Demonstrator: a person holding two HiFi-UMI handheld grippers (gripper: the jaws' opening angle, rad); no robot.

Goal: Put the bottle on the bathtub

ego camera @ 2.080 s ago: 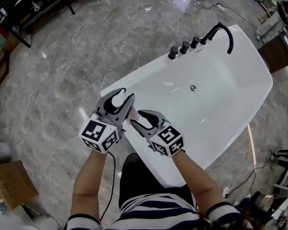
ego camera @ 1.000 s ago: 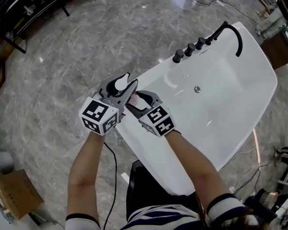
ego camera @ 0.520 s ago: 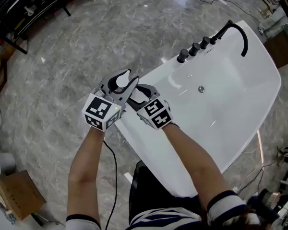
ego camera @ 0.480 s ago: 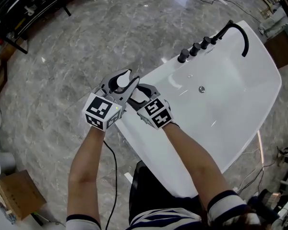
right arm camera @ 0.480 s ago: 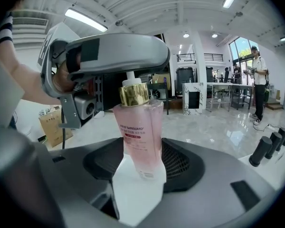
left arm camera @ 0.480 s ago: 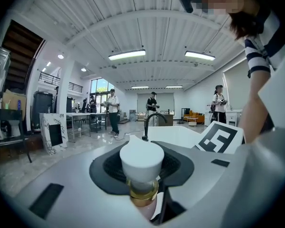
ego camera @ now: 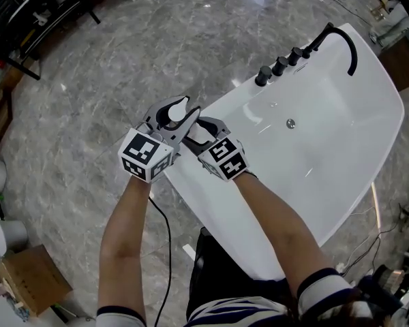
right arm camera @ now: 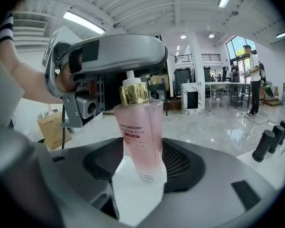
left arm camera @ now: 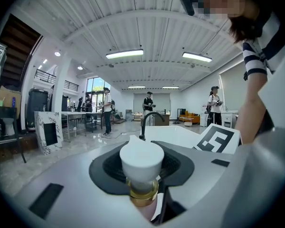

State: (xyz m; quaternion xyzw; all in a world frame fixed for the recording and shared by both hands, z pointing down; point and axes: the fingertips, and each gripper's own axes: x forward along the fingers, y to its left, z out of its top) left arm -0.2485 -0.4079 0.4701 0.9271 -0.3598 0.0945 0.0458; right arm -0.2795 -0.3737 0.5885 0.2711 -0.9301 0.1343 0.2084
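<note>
Two grippers crowd the near-left corner of the bathtub (ego camera: 225, 99). The left gripper (ego camera: 175, 116) sits over the top of the bottle (right arm camera: 140, 127), closing off any approach from above. The right gripper (ego camera: 203, 129), clamped on the bottle's lower body, fills the side toward the tub. The tub's white hollow lies open to the right, and its long near rim is bare. On the far rim, a row of black knobs (ego camera: 263, 76) and a curved black faucet (ego camera: 335, 25) stand in the way. Left of the tub, grey marble floor (ego camera: 75, 94) is open, and a black cable (ego camera: 160, 251) hangs beneath the left forearm.
</note>
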